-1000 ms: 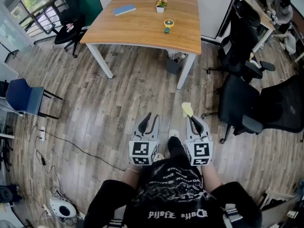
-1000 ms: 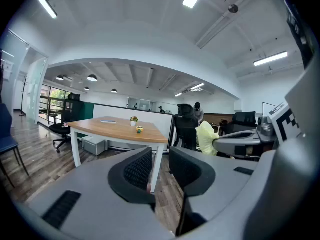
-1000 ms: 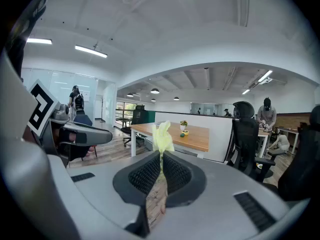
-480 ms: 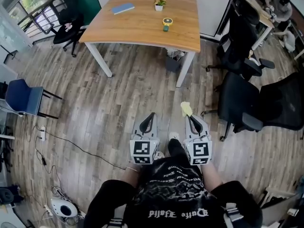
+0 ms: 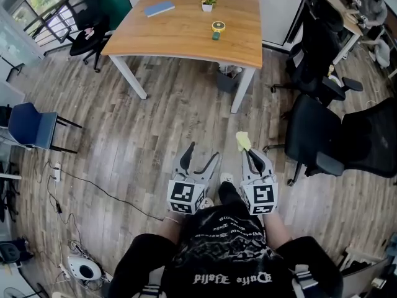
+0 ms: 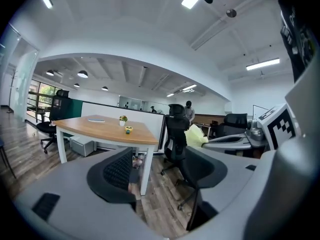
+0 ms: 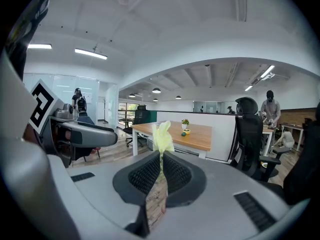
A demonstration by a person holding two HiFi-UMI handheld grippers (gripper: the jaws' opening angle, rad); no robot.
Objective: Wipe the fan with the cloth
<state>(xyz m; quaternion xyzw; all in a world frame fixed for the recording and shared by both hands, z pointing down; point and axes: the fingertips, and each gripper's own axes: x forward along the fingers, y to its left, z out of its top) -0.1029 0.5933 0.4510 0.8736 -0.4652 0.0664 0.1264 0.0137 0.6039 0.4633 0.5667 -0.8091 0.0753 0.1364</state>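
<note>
The small yellow and green fan (image 5: 215,30) stands on the wooden table (image 5: 180,36), far ahead of both grippers; it also shows as a small fan (image 6: 129,130) and fan (image 7: 186,132) in the gripper views. My right gripper (image 5: 248,153) is shut on the pale yellow cloth (image 5: 243,141), whose tuft of cloth (image 7: 162,134) sticks up between the pads. My left gripper (image 5: 203,152) has just been opening; its jaws stand wide with nothing between them. Both grippers are held low in front of the person's body, over the wooden floor.
A potted plant (image 5: 207,3) and a blue book (image 5: 159,9) share the table. A bin (image 5: 226,79) sits under its near edge. Black office chairs (image 5: 316,141) stand at the right and a blue chair (image 5: 31,126) at the left. Cables (image 5: 93,188) run over the floor.
The left gripper's jaws closed, then spread wide apart. The right gripper still holds the cloth. Both grippers have shifted slightly.
</note>
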